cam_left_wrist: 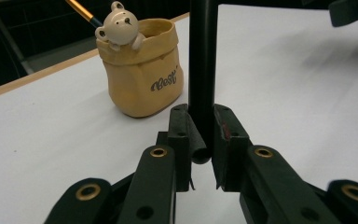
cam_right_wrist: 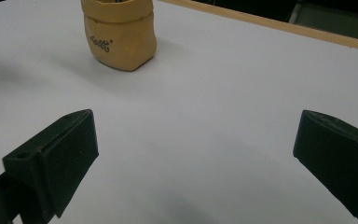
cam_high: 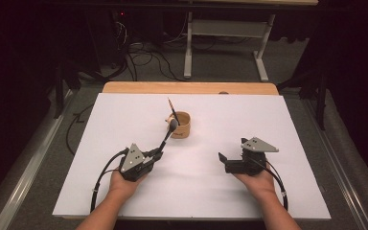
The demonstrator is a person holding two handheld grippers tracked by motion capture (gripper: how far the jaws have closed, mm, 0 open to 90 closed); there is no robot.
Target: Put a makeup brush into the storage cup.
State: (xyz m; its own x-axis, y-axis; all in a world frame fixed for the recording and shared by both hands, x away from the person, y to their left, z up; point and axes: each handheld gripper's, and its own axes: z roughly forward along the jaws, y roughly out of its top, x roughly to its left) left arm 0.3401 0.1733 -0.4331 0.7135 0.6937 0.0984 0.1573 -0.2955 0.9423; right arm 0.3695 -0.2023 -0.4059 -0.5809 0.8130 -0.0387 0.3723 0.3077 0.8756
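Brush (cam_high: 166, 136) is being pinched by left gripper (cam_high: 159, 154), tip near pen pot (cam_high: 180, 125); insertion not yet done. Right gripper (cam_high: 222, 157) is being held spread, w/ nothing in it.

Looks like a lab to me. White-covered bench (cam_high: 124, 191) on grey carpet, loose cables (cam_high: 143, 57) tangled at 11 o'clock, bare desk frame (cam_high: 225, 43) at 12.

Glossy glazed ceramic pot (cam_left_wrist: 142, 70) (bear figure too), matt white table sheet (cam_high: 249, 120), smooth black brush handle (cam_left_wrist: 201, 60)
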